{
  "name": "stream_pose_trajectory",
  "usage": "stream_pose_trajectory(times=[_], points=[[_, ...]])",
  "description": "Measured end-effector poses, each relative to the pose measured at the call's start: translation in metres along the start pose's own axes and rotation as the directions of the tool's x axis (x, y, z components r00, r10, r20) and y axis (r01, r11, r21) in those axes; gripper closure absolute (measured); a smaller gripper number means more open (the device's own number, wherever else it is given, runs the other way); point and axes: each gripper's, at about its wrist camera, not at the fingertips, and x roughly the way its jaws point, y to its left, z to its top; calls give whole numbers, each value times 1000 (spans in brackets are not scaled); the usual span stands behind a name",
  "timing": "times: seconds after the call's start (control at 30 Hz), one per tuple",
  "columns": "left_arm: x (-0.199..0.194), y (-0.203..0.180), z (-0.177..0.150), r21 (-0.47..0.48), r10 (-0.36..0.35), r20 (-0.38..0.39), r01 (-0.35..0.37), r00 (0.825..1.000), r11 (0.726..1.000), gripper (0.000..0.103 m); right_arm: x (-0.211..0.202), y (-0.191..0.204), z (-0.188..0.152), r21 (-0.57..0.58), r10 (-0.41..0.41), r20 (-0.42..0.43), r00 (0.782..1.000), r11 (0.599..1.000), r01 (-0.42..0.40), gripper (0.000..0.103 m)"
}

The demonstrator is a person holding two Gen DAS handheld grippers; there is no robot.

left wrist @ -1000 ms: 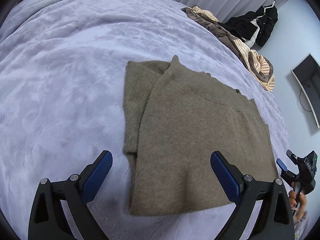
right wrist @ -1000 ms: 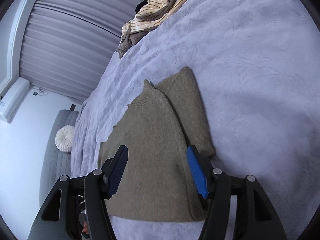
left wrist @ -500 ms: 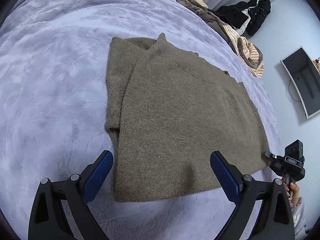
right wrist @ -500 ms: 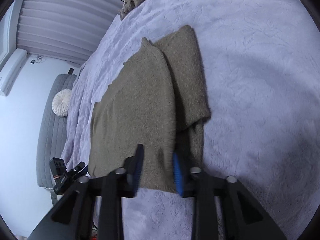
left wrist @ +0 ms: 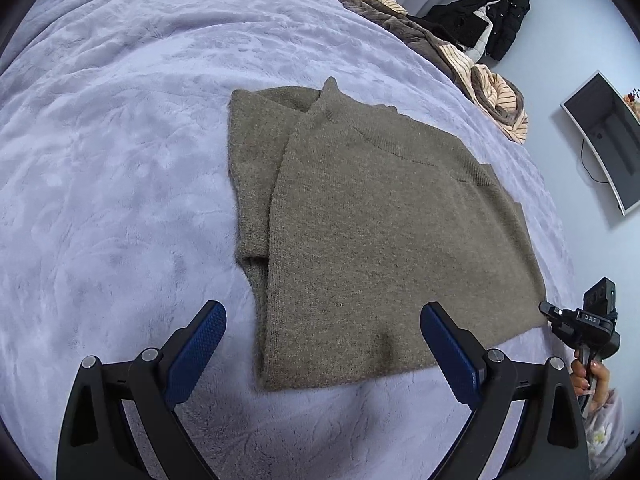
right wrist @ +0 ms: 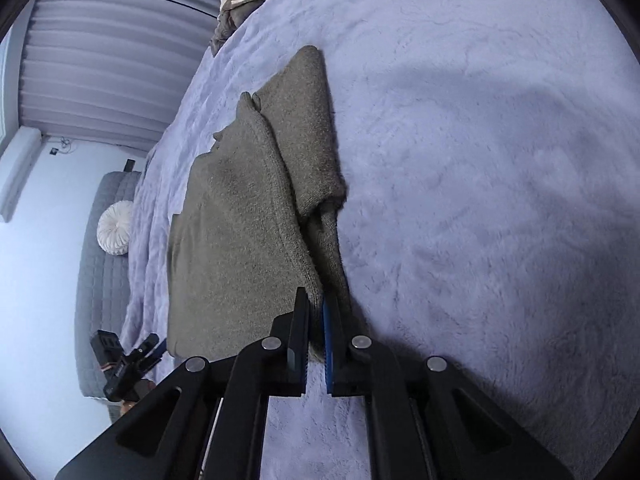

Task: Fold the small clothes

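An olive-brown knit sweater (left wrist: pixel 384 232) lies flat on the lilac bed cover (left wrist: pixel 112 184), one sleeve folded in along its left side. My left gripper (left wrist: pixel 320 344) is open and empty, hovering just above the sweater's near hem. In the right wrist view the sweater (right wrist: pixel 236 240) runs away from the camera. My right gripper (right wrist: pixel 316 320) is shut on the sweater's near corner by the hem. The right gripper also shows at the right edge of the left wrist view (left wrist: pixel 552 312), at the sweater's far hem corner.
A heap of striped and brown clothes (left wrist: pixel 472 72) lies at the bed's far edge, with black clothes (left wrist: pixel 492 12) hanging behind. A monitor (left wrist: pixel 604 140) is on the wall. A grey sofa with a white round cushion (right wrist: pixel 114 228) stands beyond the bed.
My right gripper came down onto the sweater's hem corner and its jaws closed on the fabric. My left gripper stayed open and shifted slightly over the near hem.
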Motion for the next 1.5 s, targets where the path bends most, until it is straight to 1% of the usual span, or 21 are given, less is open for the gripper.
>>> stream_pose_trajectory(times=[0.07, 0.13, 0.2, 0.23, 0.27, 0.33, 0.37, 0.53, 0.63, 0.7, 0.73, 0.77, 0.8, 0.87, 0.9, 1.0, 1.03, 1.07, 1.2, 1.37, 1.5], points=[[7, -2, 3, -2, -27, -19, 27, 999, 1000, 23, -7, 15, 2, -63, -53, 33, 998, 996, 55, 92], [22, -6, 4, 10, 5, -73, -5, 997, 1000, 46, -18, 29, 9, -120, -63, 97, 993, 990, 74, 92], [33, -9, 4, 36, 42, -92, -39, 995, 999, 60, -24, 41, 23, -131, -58, 133, 989, 988, 75, 92], [33, -10, 3, 49, 55, -86, -50, 995, 998, 67, -23, 47, 32, -128, -49, 134, 990, 990, 67, 90], [32, -10, 2, 55, 57, -78, -53, 995, 997, 69, -19, 52, 42, -126, -42, 132, 990, 990, 59, 82], [27, -7, 2, 48, 51, -61, -48, 997, 998, 87, -2, 61, 65, -127, -56, 129, 990, 989, 73, 67], [24, -3, 2, 36, 42, -57, -40, 997, 999, 90, 10, 65, 77, -128, -64, 122, 991, 989, 80, 64], [17, 8, -2, 9, 6, -48, -6, 999, 1000, 90, 70, 88, 124, -158, -124, 119, 985, 977, 142, 64], [18, 9, -3, 9, 1, -47, -1, 999, 1000, 90, 100, 94, 141, -173, -171, 84, 982, 968, 184, 64], [17, 10, -4, 13, 1, -41, -1, 999, 1000, 90, 112, 95, 144, -177, -220, 64, 973, 957, 228, 71], [16, 10, -5, 19, 3, -35, -3, 999, 1000, 90, 113, 99, 145, -192, -236, 75, 969, 950, 247, 92], [15, 10, -7, 24, 6, -30, -5, 1000, 1000, 90, 110, 102, 144, -210, -227, 87, 970, 948, 241, 96], [14, 10, -10, 29, 10, -24, -9, 1000, 1000, 90, 106, 104, 144, -221, -224, 106, 969, 945, 242, 96], [16, 11, -15, 36, 21, -20, -20, 1000, 999, 90, 98, 99, 146, -207, -287, 163, 944, 926, 317, 96], [17, 12, -16, 35, 24, -17, -24, 1000, 999, 90, 100, 91, 152, -177, -302, 160, 940, 928, 329, 96], [11, 14, -21, 25, 35, -1, -35, 999, 999, 90, 99, 71, 154, -90, -239, 137, 961, 964, 252, 96], [8, 15, -23, 18, 38, 2, -38, 999, 999, 90, 95, 71, 151, -85, -236, 147, 960, 965, 250, 96], [6, 17, -25, 11, 40, 4, -40, 999, 999, 90, 89, 71, 147, -75, -246, 158, 956, 963, 260, 92], [-13, 22, -28, -29, 63, 36, -61, 997, 998, 90, 60, 79, 126, -63, -261, 197, 945, 959, 277, 91], [-39, 10, -13, -18, 50, 113, -48, 992, 999, 90, 29, 103, 72, -177, -167, 211, 963, 962, 206, 91], [-29, -16, 14, 32, 55, 136, -59, 989, 998, 90, 41, 118, 31, -238, -126, 135, 983, 959, 155, 91]])
